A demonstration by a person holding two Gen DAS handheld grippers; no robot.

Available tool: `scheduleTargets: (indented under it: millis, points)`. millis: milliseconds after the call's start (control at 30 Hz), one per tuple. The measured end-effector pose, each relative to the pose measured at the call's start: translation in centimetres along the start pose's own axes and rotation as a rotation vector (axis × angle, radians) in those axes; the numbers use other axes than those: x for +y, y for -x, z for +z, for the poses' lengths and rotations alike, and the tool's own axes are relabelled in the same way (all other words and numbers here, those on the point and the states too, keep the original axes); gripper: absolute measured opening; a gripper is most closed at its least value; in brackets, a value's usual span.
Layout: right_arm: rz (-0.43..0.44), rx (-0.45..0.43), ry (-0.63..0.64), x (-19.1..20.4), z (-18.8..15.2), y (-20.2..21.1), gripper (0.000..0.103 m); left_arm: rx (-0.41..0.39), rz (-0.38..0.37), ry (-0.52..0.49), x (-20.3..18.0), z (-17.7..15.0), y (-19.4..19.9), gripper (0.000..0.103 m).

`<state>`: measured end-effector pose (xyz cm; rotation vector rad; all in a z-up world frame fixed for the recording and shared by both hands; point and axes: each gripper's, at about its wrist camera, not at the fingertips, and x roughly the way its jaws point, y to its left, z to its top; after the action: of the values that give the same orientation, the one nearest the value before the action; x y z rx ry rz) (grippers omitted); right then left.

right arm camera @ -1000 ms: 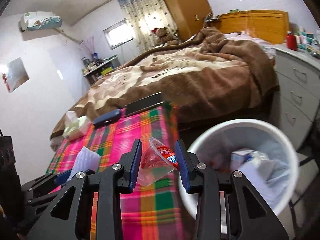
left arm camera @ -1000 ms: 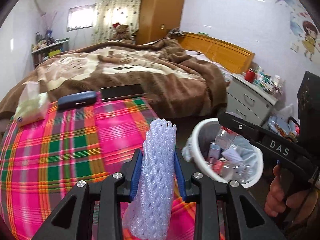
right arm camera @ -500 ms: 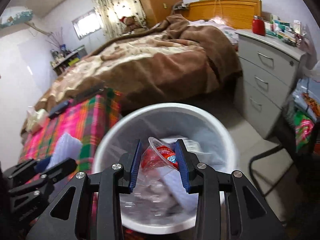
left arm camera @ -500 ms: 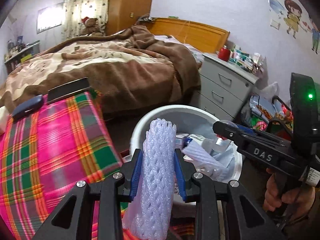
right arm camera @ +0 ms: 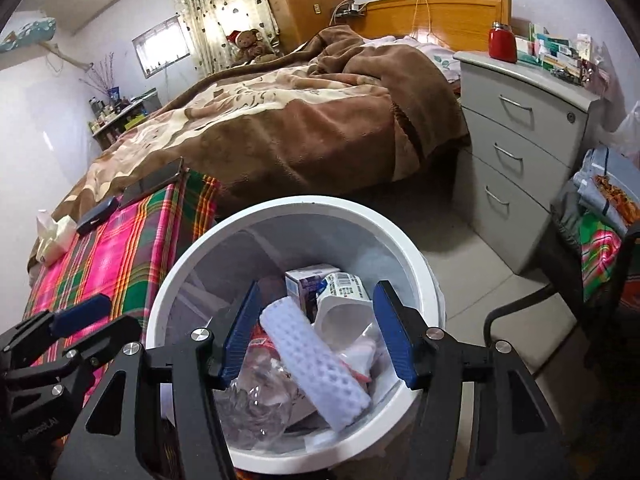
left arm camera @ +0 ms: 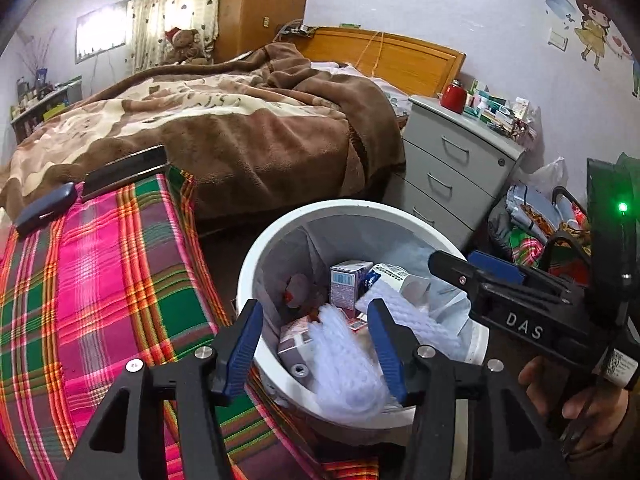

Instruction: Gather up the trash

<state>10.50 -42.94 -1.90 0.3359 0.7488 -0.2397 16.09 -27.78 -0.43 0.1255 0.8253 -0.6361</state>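
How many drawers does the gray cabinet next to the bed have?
3. The gray cabinet has three drawers stacked one above another: top, middle, bottom, each with a metal handle. None look hidden.

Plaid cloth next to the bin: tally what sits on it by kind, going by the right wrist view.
Tissue pack: 1
Dark blue case: 1
Flat black slab, maybe a tablet or phone: 1
Total: 3, all at the far end of the plaid cloth.
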Motion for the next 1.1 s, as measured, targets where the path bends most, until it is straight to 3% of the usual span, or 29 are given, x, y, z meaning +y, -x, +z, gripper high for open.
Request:
scheduleTargets:
  millis: [300,533,700,1100]
  points:
    - [-0.018,-0.083,0.009,1.2,-1.2,2.9,0.06,-0.075,0.064,0.01,0.8,-1.5,3.2,0.059]
    - [-0.043,-0.171,0.087,3.7,-3.1,5.9,0.06,-0.153,0.128,0.035,1.7,-4.1,6.9,0.059]
    - [-0.067,-0.206,0.091,4.6,-4.8,7.1,0.06,-0.161,0.197,0.018,1.7,-6.0,8.4,0.059]
    - [-0.08,-0.249,0.072,5.4,-6.3,8.4,0.06,-0.233,0.228,0.016,1.5,-8.7,12.2,0.059]
